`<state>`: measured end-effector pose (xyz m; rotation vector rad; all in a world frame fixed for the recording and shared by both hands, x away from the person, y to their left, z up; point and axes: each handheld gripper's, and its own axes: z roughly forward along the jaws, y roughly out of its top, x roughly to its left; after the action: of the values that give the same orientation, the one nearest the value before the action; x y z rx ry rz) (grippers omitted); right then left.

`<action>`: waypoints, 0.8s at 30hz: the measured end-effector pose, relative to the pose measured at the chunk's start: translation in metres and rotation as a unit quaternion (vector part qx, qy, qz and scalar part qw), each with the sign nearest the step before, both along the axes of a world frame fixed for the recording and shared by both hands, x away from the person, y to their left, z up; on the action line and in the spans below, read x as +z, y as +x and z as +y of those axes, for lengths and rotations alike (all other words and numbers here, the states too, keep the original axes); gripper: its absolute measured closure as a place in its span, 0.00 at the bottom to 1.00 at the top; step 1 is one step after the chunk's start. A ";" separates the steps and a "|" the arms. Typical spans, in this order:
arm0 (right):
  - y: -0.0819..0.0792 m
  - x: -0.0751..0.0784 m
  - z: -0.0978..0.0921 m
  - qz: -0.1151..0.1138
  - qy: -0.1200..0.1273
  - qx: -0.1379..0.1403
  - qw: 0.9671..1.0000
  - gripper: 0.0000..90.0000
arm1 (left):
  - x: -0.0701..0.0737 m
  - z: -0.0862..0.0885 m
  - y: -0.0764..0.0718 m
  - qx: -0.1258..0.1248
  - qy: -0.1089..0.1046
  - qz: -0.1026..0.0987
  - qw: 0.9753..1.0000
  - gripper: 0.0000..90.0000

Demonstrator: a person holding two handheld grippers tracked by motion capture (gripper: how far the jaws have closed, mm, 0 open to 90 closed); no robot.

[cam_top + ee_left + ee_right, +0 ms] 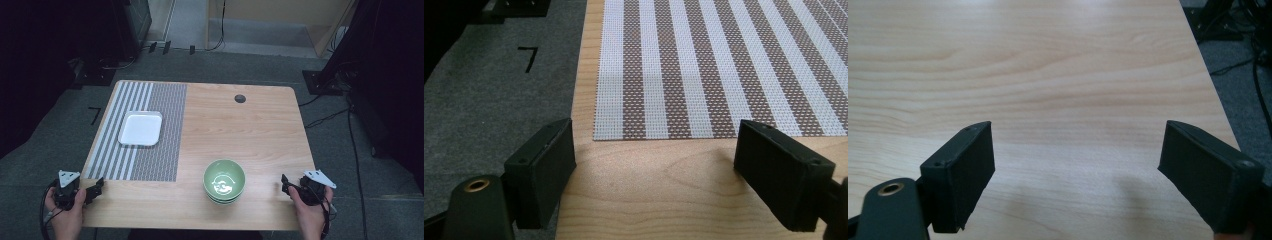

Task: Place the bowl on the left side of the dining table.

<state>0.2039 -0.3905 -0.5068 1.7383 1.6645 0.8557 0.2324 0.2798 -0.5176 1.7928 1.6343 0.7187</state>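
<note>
A stack of green bowls (224, 181) stands near the front edge of the wooden table (240, 130), slightly right of its middle. A white square plate (140, 128) lies on the striped placemat (135, 131) at the left. My left gripper (93, 189) is held at the table's front left corner, open, with bare wood and the placemat's (719, 65) near edge between its jaws (655, 165). My right gripper (286, 185) is held at the front right edge, open over bare wood (1078, 165), to the right of the bowls.
A small dark round hole (240, 98) sits near the table's far edge. Grey carpet (45, 150) surrounds the table, with cables (350, 135) on the floor at the right and dark equipment at the back left.
</note>
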 end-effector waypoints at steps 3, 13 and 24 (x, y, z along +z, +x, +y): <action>-0.002 0.006 0.004 -0.011 0.000 0.006 1.000 0.15 | 0.000 0.000 0.000 0.000 0.000 0.000 1.000 0.18; -0.004 0.022 0.020 -0.034 0.009 0.026 0.999 0.15 | 0.000 0.000 0.000 0.001 -0.001 0.000 1.000 0.18; -0.005 0.038 0.037 -0.050 0.008 0.044 0.998 0.15 | 0.000 0.000 0.000 0.005 0.000 0.000 1.000 0.18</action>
<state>0.1993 -0.3530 -0.4684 1.6159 1.6819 0.9830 0.2324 0.2799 -0.5175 1.7851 1.6451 0.7237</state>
